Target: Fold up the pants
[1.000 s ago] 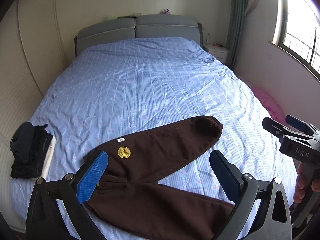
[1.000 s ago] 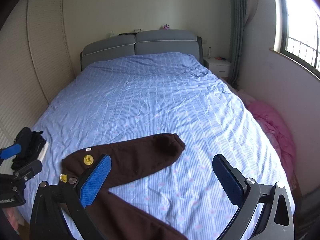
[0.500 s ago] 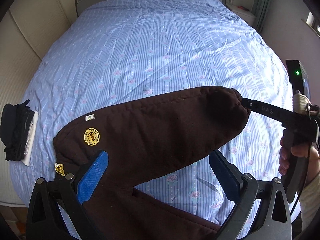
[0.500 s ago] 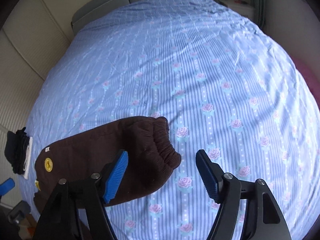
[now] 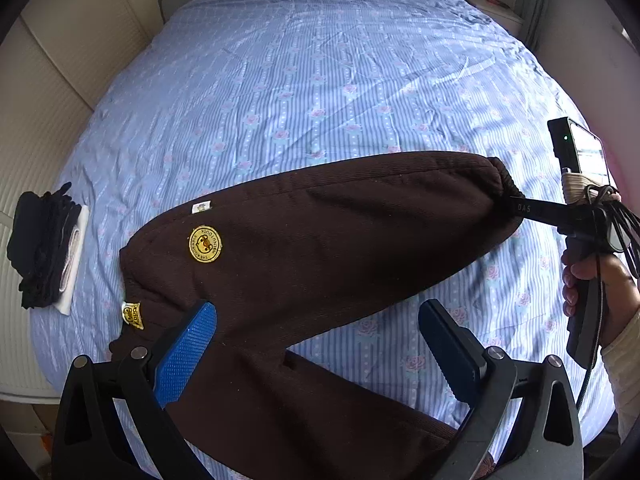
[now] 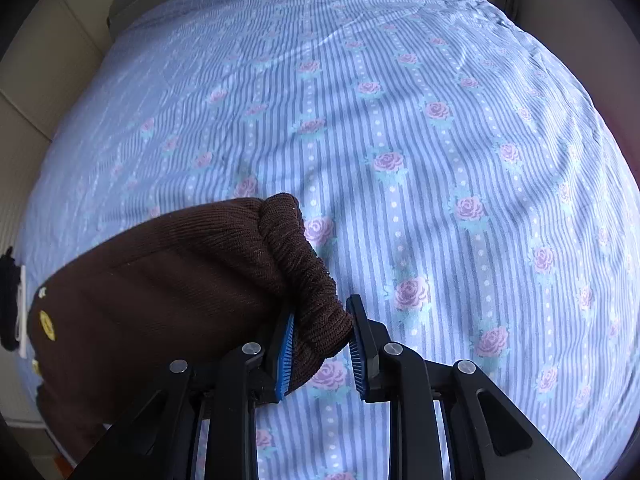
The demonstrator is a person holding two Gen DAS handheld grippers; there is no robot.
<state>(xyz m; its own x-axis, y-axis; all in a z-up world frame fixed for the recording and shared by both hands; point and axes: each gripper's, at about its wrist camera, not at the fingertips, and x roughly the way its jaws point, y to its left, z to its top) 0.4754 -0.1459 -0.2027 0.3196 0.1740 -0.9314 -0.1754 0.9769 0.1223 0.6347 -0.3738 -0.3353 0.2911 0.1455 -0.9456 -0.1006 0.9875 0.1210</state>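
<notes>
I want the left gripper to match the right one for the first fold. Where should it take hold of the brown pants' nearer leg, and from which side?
Probably at that leg's ribbed cuff, as the right gripper, whose jaws have just been closing, pinches the far leg's cuff. The brown pants lie flat on the bedsheet, so come steeply from above, pads straddling the edge. The left gripper is open; the nearer cuff is out of view.

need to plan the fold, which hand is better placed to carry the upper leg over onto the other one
Right. The right gripper is closed on the cuff of the pants, having just been closing; the left gripper hangs open over the crotch, gripping nothing.
</notes>
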